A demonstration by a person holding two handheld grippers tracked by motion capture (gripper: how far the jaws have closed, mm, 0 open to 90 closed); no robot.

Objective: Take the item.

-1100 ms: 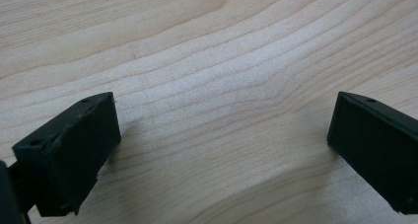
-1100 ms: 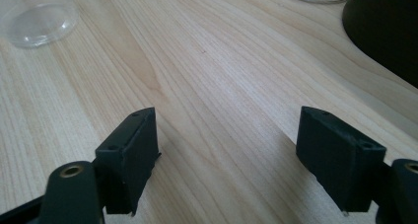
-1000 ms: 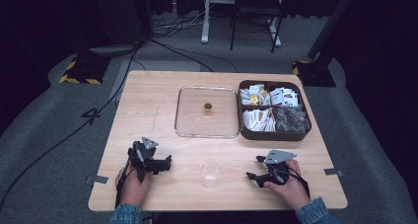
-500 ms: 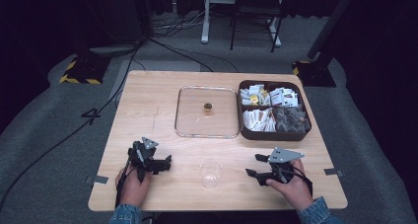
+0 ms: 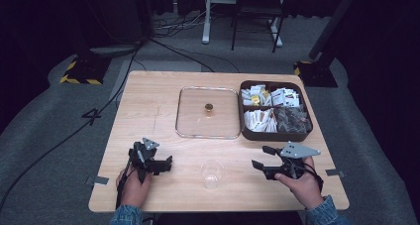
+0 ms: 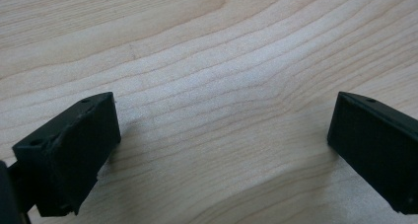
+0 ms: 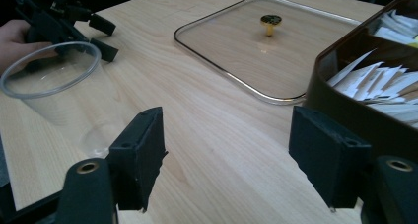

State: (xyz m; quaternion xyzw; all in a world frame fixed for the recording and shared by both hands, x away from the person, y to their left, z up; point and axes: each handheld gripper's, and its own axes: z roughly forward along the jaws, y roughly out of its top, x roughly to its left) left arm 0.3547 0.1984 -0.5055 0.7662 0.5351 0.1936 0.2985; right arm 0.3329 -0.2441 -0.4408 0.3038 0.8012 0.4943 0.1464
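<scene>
A clear plastic cup [image 5: 211,171] stands upright and empty near the table's front edge, between my two grippers; the right gripper view has it at the left [image 7: 54,86]. My left gripper [image 5: 167,161] lies low at the front left, pointing at the cup. It is open over bare wood [image 6: 224,135]. My right gripper [image 5: 259,157] sits at the front right, open with nothing between its jaws [image 7: 226,155], and is aimed left toward the cup. A hand's width separates each gripper from the cup.
A square glass lid [image 5: 198,121] with a gold knob [image 5: 208,107] lies flat mid-table. A brown divided box [image 5: 247,131] of sachets stands right of it, close to my right jaw [image 7: 345,110]. The wooden table [image 5: 148,101] has bare room at the left.
My right gripper has drifted slightly to the right. The left gripper and the cup have not moved.
</scene>
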